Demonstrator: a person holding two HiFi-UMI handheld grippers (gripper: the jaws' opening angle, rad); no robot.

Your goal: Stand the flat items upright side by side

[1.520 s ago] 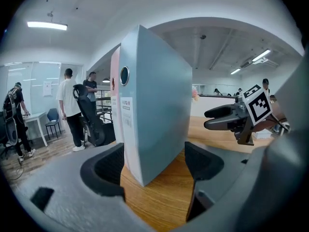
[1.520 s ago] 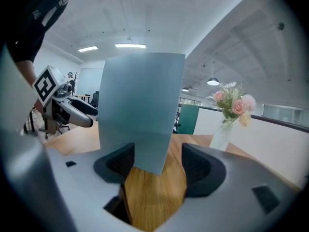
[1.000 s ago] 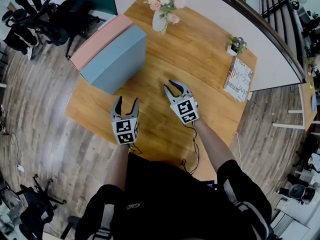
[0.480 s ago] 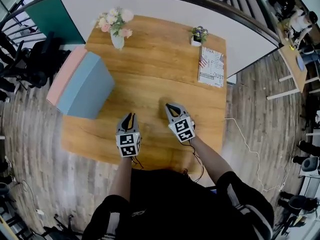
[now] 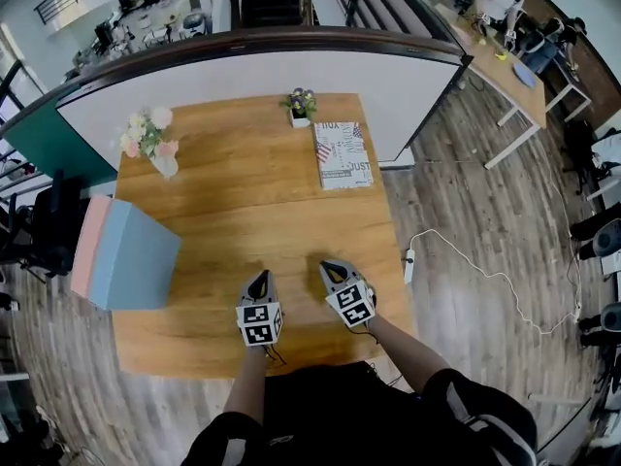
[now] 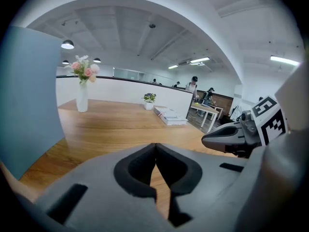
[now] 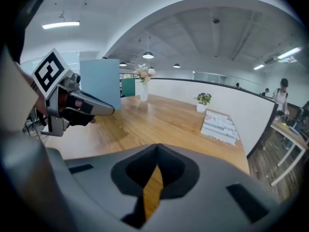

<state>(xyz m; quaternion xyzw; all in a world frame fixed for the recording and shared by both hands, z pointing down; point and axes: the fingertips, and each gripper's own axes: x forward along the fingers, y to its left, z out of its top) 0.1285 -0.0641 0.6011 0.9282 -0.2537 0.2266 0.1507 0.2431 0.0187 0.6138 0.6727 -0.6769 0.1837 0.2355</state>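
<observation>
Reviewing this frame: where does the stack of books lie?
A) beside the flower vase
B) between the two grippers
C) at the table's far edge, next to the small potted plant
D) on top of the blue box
C: the stack of books lies flat at the far edge, just right of the small potted plant in the head view.

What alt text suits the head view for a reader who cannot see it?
Seen from above, a person holds the left gripper and the right gripper, both shut and empty, over the near edge of a wooden table. A blue box and pink box stand at its left; a flower vase, plant and books sit farther back.
</observation>
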